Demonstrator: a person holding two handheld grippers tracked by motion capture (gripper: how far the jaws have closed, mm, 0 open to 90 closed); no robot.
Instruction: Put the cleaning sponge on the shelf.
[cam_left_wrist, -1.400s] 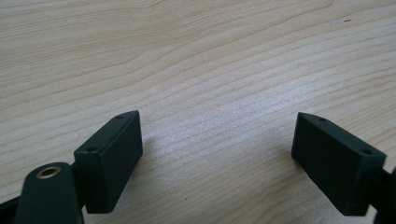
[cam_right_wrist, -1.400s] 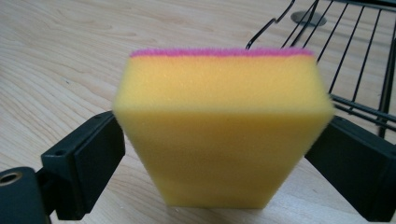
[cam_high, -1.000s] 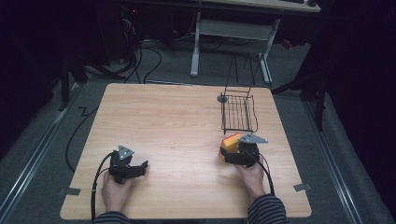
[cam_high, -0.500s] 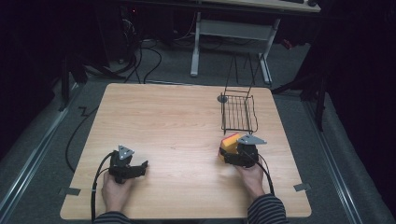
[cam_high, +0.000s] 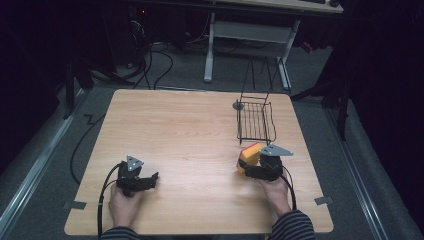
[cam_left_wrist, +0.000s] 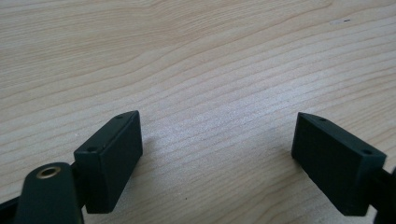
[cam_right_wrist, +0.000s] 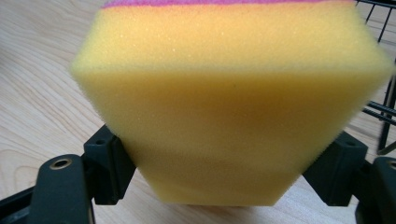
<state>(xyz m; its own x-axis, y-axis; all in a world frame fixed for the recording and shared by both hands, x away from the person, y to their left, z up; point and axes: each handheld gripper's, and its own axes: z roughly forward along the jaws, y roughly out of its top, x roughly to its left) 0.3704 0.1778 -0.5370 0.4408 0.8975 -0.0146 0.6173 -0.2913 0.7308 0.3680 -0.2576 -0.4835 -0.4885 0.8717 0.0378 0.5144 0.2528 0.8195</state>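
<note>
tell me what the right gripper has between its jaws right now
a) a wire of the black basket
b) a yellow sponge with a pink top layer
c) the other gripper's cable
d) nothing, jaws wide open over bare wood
b: in the right gripper view the yellow sponge is squeezed narrower where the right gripper presses its sides, with the wire basket standing apart beyond it.

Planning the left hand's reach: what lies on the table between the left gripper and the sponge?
Bare wooden table between the left gripper and the sponge, as the high view shows.
</note>
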